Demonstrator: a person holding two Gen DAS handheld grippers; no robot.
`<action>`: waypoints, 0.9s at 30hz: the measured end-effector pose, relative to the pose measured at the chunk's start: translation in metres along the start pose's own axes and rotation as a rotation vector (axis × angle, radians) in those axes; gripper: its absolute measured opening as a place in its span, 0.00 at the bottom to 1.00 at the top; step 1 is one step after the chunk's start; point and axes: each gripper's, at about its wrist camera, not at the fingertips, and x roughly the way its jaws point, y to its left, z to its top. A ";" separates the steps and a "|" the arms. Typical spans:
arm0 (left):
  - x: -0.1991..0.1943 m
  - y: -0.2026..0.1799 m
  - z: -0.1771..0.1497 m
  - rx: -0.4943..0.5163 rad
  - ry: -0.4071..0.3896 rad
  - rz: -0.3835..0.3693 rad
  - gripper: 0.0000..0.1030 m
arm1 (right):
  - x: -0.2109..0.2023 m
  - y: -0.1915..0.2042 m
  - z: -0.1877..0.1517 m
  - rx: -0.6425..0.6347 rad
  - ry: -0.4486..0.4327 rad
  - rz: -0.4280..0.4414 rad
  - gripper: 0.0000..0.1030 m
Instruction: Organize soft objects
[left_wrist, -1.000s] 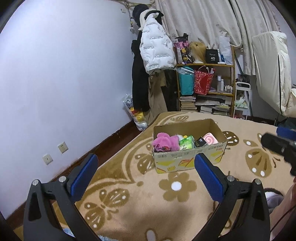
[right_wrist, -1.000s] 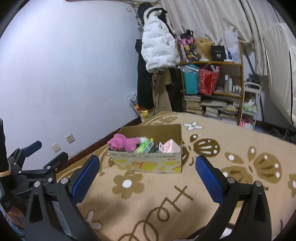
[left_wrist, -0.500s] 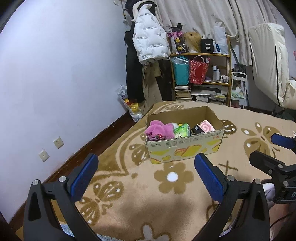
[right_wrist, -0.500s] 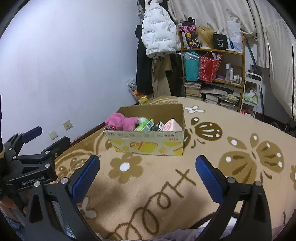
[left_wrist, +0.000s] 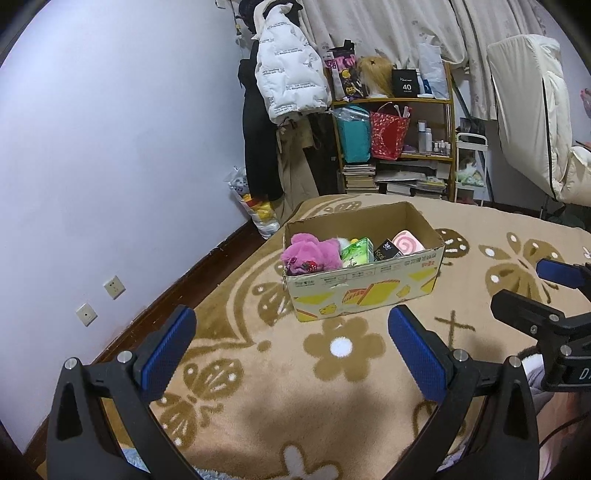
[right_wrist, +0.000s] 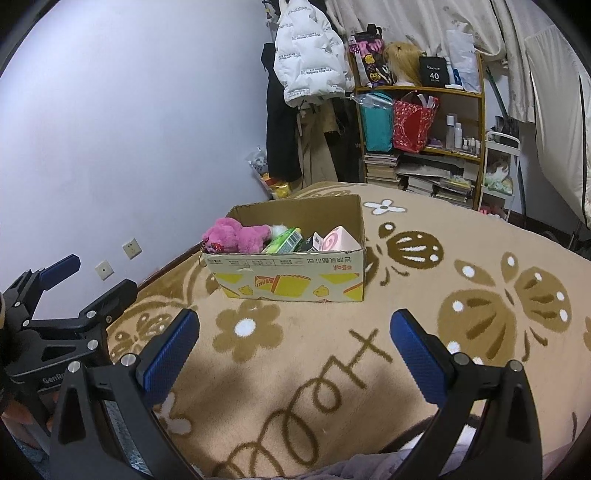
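Cardboard box (left_wrist: 364, 291) sitting open-topped on the tan flowered blanket (left_wrist: 332, 387), holding a pink plush toy (left_wrist: 312, 254) at its left end, then a green pack (left_wrist: 356, 252), a small black box (left_wrist: 386, 250) and a pink swirl-printed item (left_wrist: 407, 241) toward the right. Lying bare on every side of the box, blanket running to its left edge near the purple wall (left_wrist: 110, 147). Hovering well short of the box, left gripper (left_wrist: 291, 349) gaping wide, gripping nothing. Doing likewise (blue pads spread, nothing between), right gripper (right_wrist: 295, 350). Crowding the far wall: shelf (right_wrist: 419, 122) and hanging white jacket (right_wrist: 310, 59).
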 end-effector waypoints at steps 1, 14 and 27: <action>0.000 0.000 0.000 -0.001 0.001 -0.001 1.00 | 0.000 0.000 0.000 0.000 0.000 0.000 1.00; 0.000 0.001 -0.001 -0.012 0.008 0.004 1.00 | 0.002 -0.002 -0.002 0.006 -0.002 -0.005 1.00; 0.001 0.001 -0.001 -0.014 0.010 0.004 1.00 | 0.002 -0.001 -0.002 0.005 -0.001 -0.006 1.00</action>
